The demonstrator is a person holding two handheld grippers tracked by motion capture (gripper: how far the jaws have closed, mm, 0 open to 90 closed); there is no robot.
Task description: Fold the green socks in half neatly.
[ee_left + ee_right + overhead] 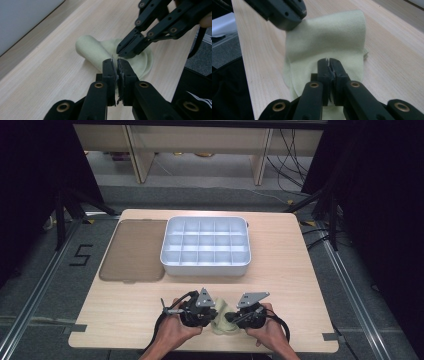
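A pale green cloth [223, 324] lies bunched near the table's front edge, between the person's two hands. My left gripper [214, 316] comes at it from the left and my right gripper [234, 318] from the right, their tips almost meeting. In the left gripper view the left gripper [117, 62] is shut with a thin edge of the cloth [92, 50] pinched between its jaws, and the right gripper [128, 51] bites the cloth just beyond. In the right gripper view the right gripper [329, 62] is shut on the cloth [329, 35], one side of which stands raised and curled.
A white box [172, 265] divided into several empty compartments sits at the table's middle back. A brown translucent lid [134, 250] lies flat to its left. Bare wooden table [290, 290] surrounds the hands; black cables trail from both grippers.
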